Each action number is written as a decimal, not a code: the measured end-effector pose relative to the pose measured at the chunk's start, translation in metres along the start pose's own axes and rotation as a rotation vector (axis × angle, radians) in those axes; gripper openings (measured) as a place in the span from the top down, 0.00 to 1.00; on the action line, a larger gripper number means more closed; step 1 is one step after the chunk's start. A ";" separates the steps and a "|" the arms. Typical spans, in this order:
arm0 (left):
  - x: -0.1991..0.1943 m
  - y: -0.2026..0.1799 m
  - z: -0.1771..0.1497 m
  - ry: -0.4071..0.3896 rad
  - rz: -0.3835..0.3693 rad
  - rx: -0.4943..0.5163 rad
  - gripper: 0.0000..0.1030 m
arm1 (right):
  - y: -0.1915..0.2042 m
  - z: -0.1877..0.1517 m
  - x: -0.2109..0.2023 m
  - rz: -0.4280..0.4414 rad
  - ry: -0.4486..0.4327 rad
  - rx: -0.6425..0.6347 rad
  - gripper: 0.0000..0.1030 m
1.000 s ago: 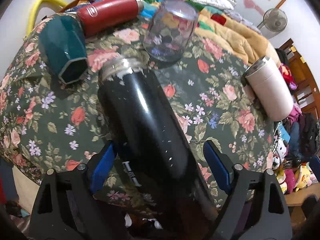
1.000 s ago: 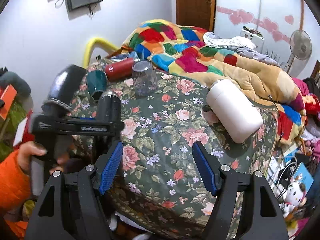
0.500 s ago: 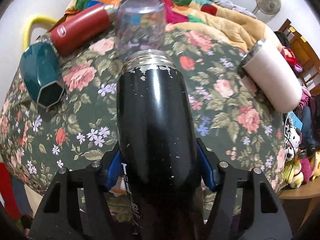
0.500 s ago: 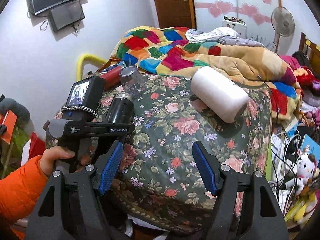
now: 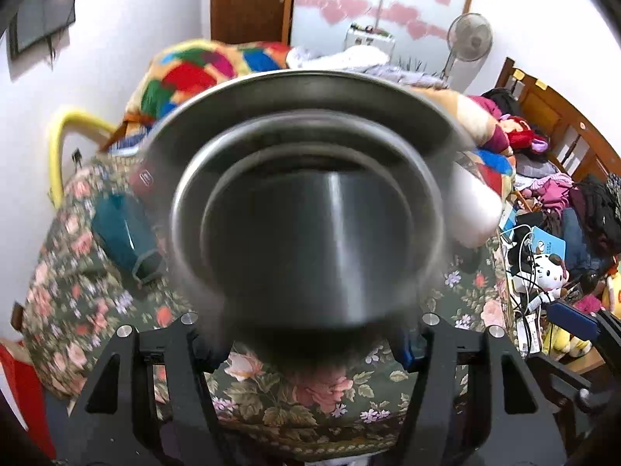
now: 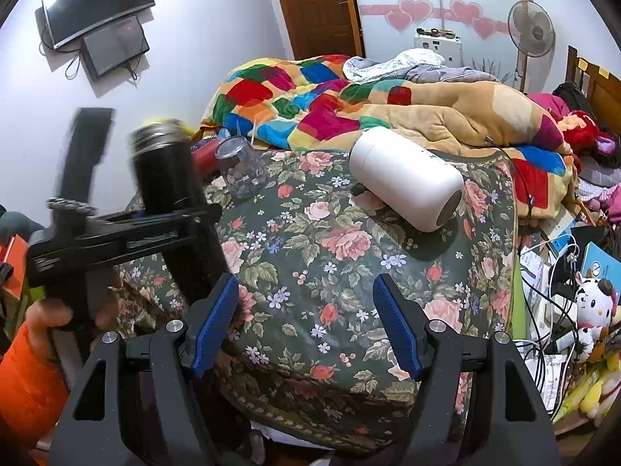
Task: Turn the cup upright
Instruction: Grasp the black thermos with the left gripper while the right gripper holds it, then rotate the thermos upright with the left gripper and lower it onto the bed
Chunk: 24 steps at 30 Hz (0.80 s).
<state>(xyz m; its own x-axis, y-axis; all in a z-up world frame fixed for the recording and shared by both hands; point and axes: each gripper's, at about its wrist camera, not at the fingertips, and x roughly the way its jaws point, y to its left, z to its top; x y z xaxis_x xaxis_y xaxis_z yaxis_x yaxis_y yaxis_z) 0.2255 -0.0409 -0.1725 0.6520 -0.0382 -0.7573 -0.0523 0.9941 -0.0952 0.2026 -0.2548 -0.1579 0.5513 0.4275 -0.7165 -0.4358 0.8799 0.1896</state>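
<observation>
A dark green, rose-patterned tablecloth (image 6: 333, 272) fills the frame's middle, a white cylindrical tumbler (image 6: 405, 190) lying on it. At left, the left gripper (image 6: 167, 221) clamps the black steel flask (image 6: 170, 190), lifted near upright. Bottom centre, the right gripper (image 6: 306, 322) gapes wide, holding nothing.

black flask (image 6: 170, 178), steel rim | white cup (image 6: 407, 180) | teal cup (image 5: 126, 233) | dark green rose-print cloth (image 6: 330, 272) | patchwork quilt (image 6: 295, 97) upper centre | blue gripper pads (image 6: 215, 324)
</observation>
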 end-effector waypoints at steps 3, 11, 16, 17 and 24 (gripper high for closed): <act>-0.009 -0.008 0.010 -0.052 0.015 0.048 0.38 | 0.000 0.002 -0.001 0.005 -0.005 0.007 0.33; 0.008 -0.021 0.036 -0.047 0.023 0.114 0.38 | -0.002 0.008 -0.002 0.012 -0.022 0.021 0.33; 0.026 -0.026 0.040 0.006 0.015 0.127 0.38 | -0.002 0.010 -0.001 0.011 -0.022 0.025 0.33; 0.029 -0.027 0.040 0.016 0.016 0.131 0.38 | -0.002 0.010 0.000 0.008 -0.021 0.024 0.33; 0.050 -0.035 0.041 0.070 0.018 0.148 0.38 | -0.002 0.011 0.003 0.012 -0.019 0.029 0.33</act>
<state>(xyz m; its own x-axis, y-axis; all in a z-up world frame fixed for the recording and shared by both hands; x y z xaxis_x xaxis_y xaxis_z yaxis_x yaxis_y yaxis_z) 0.2911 -0.0735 -0.1804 0.5976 -0.0223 -0.8015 0.0517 0.9986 0.0107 0.2129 -0.2528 -0.1529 0.5597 0.4414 -0.7014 -0.4219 0.8802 0.2173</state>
